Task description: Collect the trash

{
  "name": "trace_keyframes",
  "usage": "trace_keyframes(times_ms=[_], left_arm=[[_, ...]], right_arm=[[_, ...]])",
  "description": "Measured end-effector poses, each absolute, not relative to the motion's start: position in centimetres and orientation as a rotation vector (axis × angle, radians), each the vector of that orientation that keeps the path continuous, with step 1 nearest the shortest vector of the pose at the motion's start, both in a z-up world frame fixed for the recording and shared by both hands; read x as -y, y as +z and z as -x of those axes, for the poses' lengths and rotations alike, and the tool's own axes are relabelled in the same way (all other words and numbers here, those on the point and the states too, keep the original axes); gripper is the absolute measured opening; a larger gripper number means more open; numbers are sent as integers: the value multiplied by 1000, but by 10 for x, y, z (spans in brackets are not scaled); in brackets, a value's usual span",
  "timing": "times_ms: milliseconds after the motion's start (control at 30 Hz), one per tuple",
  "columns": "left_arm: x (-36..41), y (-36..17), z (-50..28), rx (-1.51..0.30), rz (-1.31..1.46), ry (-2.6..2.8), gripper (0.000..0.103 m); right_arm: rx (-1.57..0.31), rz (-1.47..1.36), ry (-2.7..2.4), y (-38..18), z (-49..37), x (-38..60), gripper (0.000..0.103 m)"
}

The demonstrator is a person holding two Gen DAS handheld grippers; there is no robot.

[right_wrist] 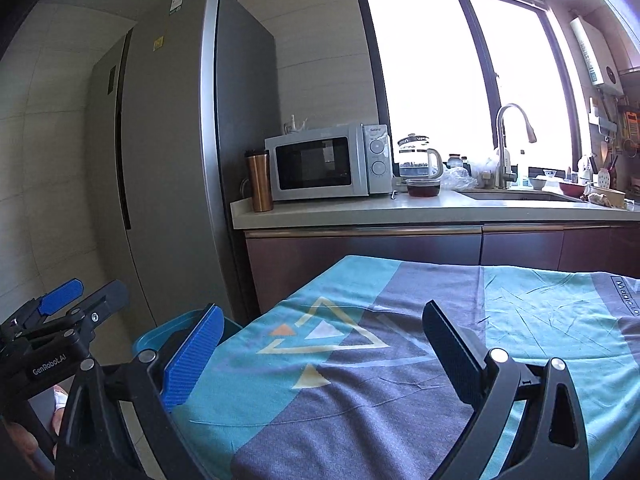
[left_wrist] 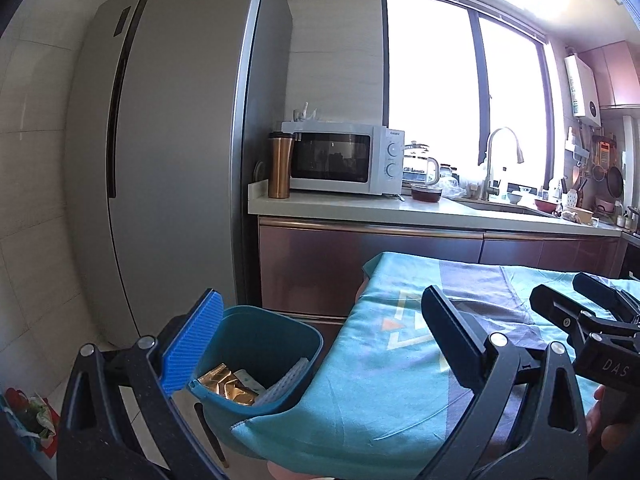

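A teal trash bin (left_wrist: 276, 334) stands on the floor at the table's left edge. Inside it lie a gold foil wrapper (left_wrist: 228, 388) and some pale trash. My left gripper (left_wrist: 320, 336) is open and empty, held above the bin and the table's left edge. My right gripper (right_wrist: 320, 344) is open and empty above the teal and grey tablecloth (right_wrist: 420, 360). Each gripper shows at the edge of the other's view: the right one (left_wrist: 592, 312) and the left one (right_wrist: 72, 300). The bin's rim (right_wrist: 160, 334) shows behind my right gripper's blue left finger.
A tall grey fridge (left_wrist: 168, 140) stands at left. A counter (left_wrist: 400, 210) behind the table holds a copper tumbler (left_wrist: 280, 166), a microwave (left_wrist: 344, 158), a kettle, a bowl and a sink with a tap (left_wrist: 500, 160). A red and green bag (left_wrist: 32, 416) lies on the floor at left.
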State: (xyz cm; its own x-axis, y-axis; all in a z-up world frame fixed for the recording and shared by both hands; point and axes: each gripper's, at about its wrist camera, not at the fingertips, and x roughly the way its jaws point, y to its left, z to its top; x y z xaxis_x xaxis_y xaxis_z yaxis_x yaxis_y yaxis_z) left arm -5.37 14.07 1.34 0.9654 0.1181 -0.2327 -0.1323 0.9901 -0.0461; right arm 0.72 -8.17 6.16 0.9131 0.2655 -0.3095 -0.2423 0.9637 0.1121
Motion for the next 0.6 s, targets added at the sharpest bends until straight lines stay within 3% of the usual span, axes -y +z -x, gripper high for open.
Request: trace_keyframes(times_ms=[600], left_arm=[[-137,15,55,-211,50,119,98]], right_arm=[[-324,-73,253,61,-3,87,96]])
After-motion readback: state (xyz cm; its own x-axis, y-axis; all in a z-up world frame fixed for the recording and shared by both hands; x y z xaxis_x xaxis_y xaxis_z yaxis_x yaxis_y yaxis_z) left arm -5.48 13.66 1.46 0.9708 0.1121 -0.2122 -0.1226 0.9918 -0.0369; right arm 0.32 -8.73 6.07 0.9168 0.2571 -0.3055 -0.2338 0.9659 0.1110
